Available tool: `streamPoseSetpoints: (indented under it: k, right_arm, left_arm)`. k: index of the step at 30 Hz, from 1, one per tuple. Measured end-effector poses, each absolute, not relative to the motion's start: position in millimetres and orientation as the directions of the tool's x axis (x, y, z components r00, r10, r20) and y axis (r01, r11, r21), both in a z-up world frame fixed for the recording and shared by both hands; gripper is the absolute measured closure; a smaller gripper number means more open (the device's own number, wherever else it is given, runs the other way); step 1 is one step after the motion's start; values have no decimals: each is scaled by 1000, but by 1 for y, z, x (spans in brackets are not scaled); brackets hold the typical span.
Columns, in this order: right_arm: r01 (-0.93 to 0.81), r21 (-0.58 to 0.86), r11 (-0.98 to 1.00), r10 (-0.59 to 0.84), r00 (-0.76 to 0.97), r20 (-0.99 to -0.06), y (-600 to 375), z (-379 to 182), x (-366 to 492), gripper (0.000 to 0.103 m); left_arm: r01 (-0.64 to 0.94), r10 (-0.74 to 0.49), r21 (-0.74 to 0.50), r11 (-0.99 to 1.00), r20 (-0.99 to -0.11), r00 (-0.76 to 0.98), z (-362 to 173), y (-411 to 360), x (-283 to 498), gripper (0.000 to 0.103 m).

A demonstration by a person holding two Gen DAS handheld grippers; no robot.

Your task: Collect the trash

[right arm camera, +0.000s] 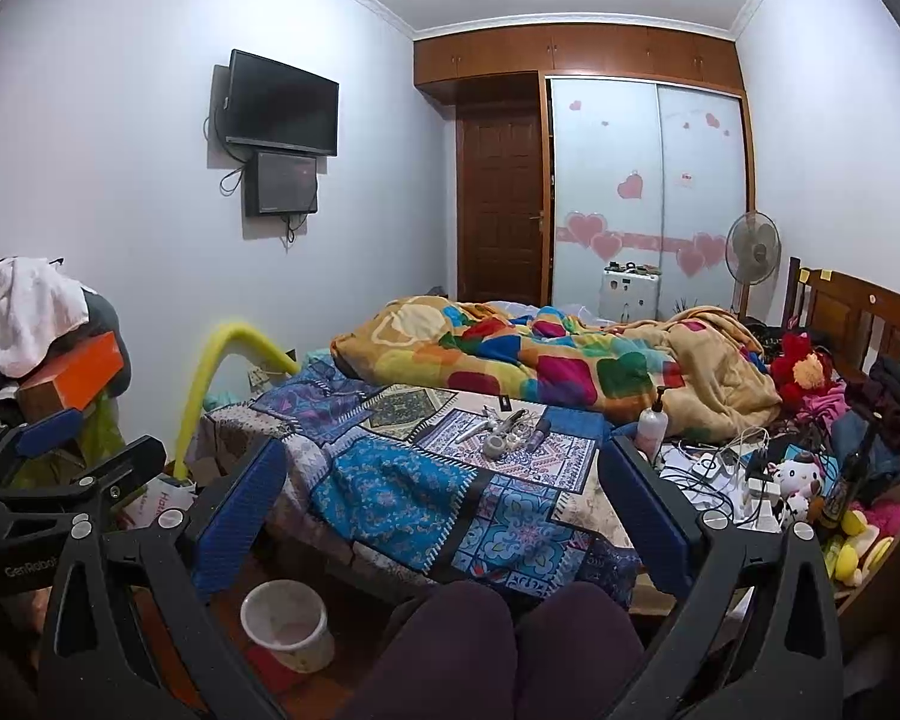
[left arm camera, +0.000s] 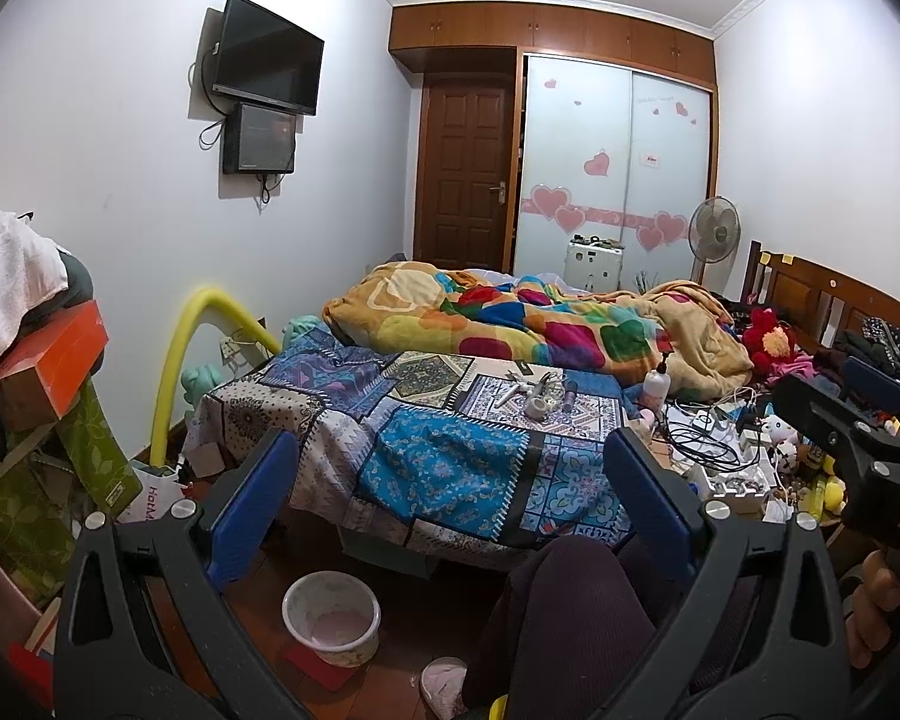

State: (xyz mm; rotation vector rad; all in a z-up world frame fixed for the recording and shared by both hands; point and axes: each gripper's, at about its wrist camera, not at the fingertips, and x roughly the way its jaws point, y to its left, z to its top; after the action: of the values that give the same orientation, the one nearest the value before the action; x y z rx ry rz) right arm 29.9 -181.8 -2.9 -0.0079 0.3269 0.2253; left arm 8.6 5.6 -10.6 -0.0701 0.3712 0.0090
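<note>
Both sets of jaws gape wide, holding nothing: left gripper and right gripper hover over the knees. Below, the small white plastic bin waits on the floor, within reach. Beyond, likely trash: small clutter on the patchwork-covered bed.

bed dead ahead at twelve, crumpled blanket on its far half, a cluster of small items on the near spread. pump bottle just right of them, then cables and chargers at two, plush toys beyond by the headboard. bin on the floor at seven, before the bed. stacked boxes at nine. wall screen at eleven, door and wardrobe behind the bed, fan at one.
</note>
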Motion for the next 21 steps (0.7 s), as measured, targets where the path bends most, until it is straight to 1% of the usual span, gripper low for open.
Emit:
streamPoseSetpoints:
  k: [13,21]
  right_arm:
    - [-211,44,977,212,908,-361,-185,-9,48,0]
    - [-174,32,984,173,909,-379,-195,-12,85,0]
  left_arm:
    - [-14,-16,-75,997,-386,922,-15,4,24,1]
    - [8,-56,-118,993,-406,912,-13,7,72,1]
